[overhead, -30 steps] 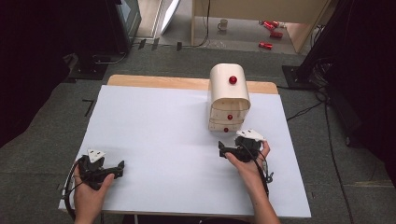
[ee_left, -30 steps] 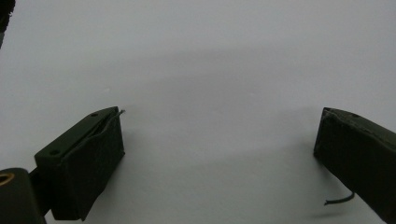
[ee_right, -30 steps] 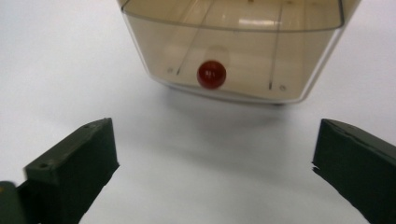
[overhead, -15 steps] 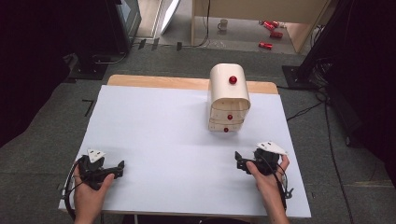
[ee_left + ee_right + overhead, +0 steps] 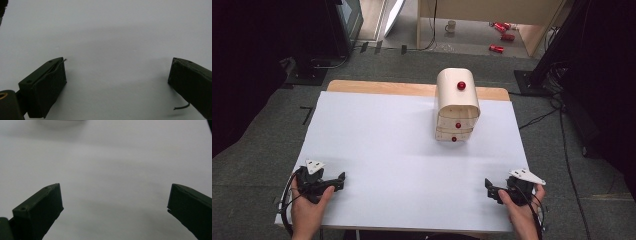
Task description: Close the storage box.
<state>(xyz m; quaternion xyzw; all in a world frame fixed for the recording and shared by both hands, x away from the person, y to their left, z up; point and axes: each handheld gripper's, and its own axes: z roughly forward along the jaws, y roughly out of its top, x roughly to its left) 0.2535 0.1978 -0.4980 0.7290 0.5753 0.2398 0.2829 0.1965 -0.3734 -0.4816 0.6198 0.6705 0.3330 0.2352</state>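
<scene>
Your right claw (image 5: 488, 186) sits by the desk (image 5: 387, 130) edge at 5 o'clock, left claw (image 5: 341, 179) at 7; both gape wide, empty, the drawer chest (image 5: 456, 106) well apart at 1.

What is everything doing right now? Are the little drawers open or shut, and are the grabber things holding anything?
Small wooden drawer chest: upright at the far side of the table, all drawers with red knobs pushed in.
Left hand-held gripper: jaws open, holding nothing, low at the near left edge.
Right hand-held gripper: jaws open, holding nothing, low at the near right edge.
Table: white top, bare between the two grippers.
</scene>
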